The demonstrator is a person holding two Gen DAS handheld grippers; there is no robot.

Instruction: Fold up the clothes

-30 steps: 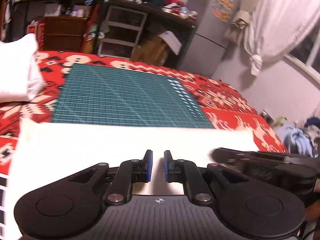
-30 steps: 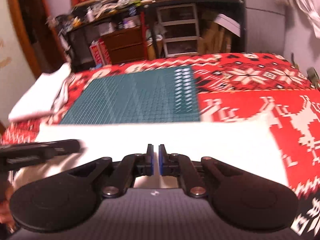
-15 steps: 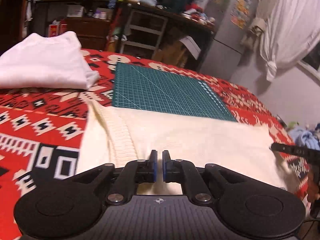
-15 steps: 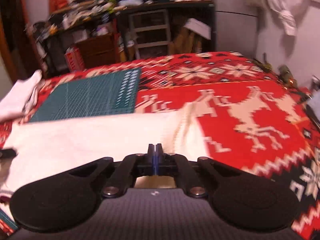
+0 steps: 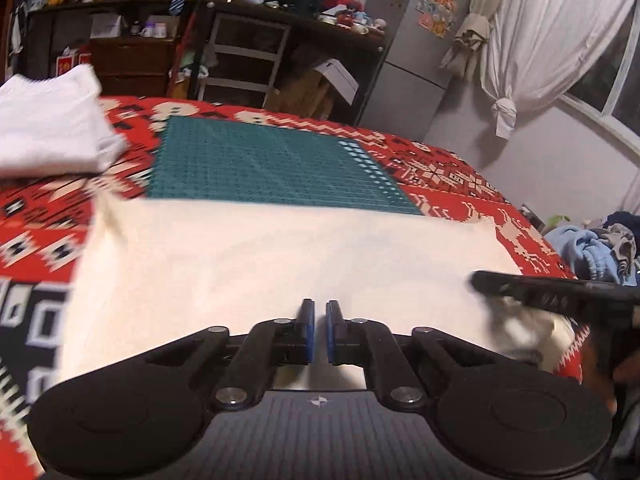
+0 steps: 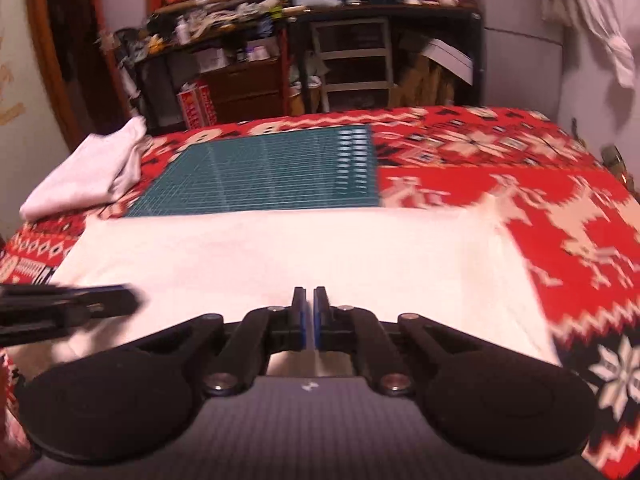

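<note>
A cream sweater (image 5: 280, 248) (image 6: 300, 248) lies spread flat across the red patterned blanket (image 5: 36, 216) (image 6: 580, 208). My left gripper (image 5: 318, 312) sits at the sweater's near edge, its jaws closing to a thin slit with fabric at the pads. The right gripper (image 6: 310, 300) is at the same edge further right, its jaws also closing on the cloth. In the left wrist view the right gripper (image 5: 480, 280) has bunched cream fabric hanging under its tip. In the right wrist view the left gripper (image 6: 132, 300) enters from the left.
A green cutting mat (image 5: 272, 164) (image 6: 260, 172) lies beyond the sweater. A folded white garment (image 5: 44, 128) (image 6: 88, 176) rests at the far left of the bed. Cluttered shelves and drawers (image 6: 348, 64) stand behind; a blue clothes pile (image 5: 592, 248) lies off the right side.
Both views have swung back toward the sweater's middle after turning outward to its side edges. The two grippers are closer together again. The left jaws have narrowed.
</note>
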